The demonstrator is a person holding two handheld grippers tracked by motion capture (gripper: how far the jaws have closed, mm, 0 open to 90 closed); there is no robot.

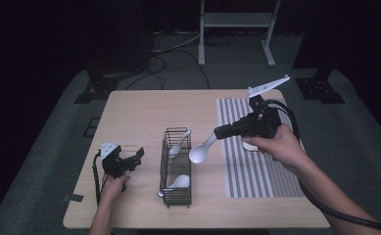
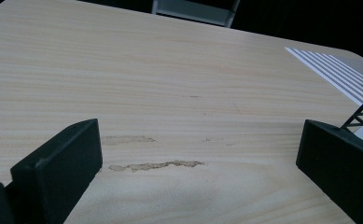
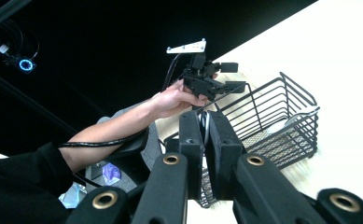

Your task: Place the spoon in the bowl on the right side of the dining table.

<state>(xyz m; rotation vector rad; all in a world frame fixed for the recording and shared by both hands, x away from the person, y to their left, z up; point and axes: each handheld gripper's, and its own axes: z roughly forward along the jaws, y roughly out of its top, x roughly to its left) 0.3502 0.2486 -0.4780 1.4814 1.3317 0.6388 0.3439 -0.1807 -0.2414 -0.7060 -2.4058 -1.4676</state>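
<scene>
Nearest the person, the left gripper (image 1: 138, 157) rests low on the pale wooden table (image 1: 144, 110) at its left side, jaws spread wide with nothing between them — the left gripper view looks out between them over bare wood grain. Just to its right stands the black wire basket (image 1: 176, 166), long and narrow, with one white ceramic spoon (image 1: 178, 182) lying in its near end and another white spoon (image 1: 179, 145) leaning at its far end. Now to the right gripper (image 1: 218, 132) — held above the table, its jaws are pressed together on the handle of a third white ceramic spoon (image 1: 201, 149), whose bowl hangs just right of the basket, beside its rim. Farther right lies the grey-and-white striped mat (image 1: 256, 171), under the right hand (image 1: 276, 146).
</scene>
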